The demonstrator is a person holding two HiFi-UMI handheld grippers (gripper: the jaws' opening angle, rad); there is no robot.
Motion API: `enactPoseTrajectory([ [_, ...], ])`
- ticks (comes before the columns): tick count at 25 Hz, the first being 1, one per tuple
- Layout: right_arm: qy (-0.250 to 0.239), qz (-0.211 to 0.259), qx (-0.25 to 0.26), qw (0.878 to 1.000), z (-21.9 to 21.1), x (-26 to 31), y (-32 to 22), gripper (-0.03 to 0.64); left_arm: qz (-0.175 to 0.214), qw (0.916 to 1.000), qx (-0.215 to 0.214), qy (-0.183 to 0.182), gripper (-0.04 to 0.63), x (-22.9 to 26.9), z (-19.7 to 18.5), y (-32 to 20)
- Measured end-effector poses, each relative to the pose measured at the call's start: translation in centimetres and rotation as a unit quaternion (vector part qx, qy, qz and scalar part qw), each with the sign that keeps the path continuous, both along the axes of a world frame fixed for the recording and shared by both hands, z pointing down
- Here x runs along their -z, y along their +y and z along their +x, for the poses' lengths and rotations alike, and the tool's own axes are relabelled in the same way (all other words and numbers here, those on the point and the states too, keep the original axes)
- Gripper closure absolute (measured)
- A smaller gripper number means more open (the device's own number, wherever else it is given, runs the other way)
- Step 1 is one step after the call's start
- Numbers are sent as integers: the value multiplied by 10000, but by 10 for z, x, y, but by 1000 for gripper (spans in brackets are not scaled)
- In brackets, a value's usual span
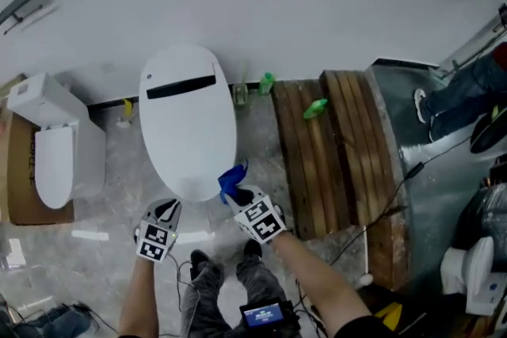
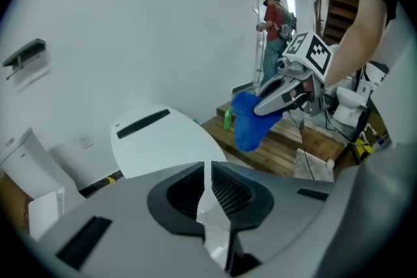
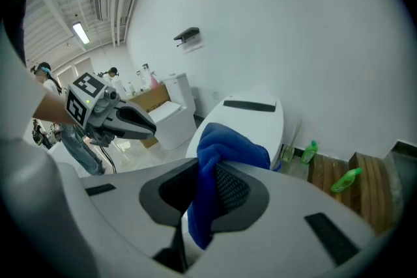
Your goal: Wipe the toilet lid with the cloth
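Note:
The white toilet lid (image 1: 188, 123) is down, with a dark slot near its back edge, and it stands against the white wall. My right gripper (image 1: 238, 194) is shut on a blue cloth (image 1: 231, 180), which hangs in a bunch just off the lid's front right edge. In the right gripper view the cloth (image 3: 221, 146) is pinched between the pads, with the lid (image 3: 251, 117) beyond it. My left gripper (image 1: 166, 210) hovers before the lid's front left edge. Its jaws stand all but together with nothing between them (image 2: 207, 172). From it I see the cloth (image 2: 251, 120) and the right gripper (image 2: 267, 104).
A second white toilet (image 1: 55, 146) stands to the left beside cardboard (image 1: 16, 170). A wooden pallet (image 1: 325, 154) lies to the right, with green bottles (image 1: 266, 83) (image 1: 315, 108) by it. Cables trail on the floor. The person's shoes (image 1: 222, 265) are below the grippers. Another person's legs (image 1: 459, 91) are at far right.

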State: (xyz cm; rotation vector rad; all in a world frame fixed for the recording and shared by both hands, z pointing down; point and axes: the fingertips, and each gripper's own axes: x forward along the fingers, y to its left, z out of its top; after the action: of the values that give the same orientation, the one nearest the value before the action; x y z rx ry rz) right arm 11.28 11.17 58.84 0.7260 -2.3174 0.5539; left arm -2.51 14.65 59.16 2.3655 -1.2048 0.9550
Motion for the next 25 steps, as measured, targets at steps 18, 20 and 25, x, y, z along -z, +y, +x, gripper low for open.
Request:
enactPoseTrajectory([
  [18,-813,1074,152,9908,-36,282,9,560,1065,9881,503,987,584,278,-16,27],
  [20,-837,1094,153,9904,-34,285,14,560,1116,9875,416,1029,584,285,-9,31],
  [25,-785,1056,139,9912,-33,280,22,560,1151,9841,87,1350,584,290,14,39],
])
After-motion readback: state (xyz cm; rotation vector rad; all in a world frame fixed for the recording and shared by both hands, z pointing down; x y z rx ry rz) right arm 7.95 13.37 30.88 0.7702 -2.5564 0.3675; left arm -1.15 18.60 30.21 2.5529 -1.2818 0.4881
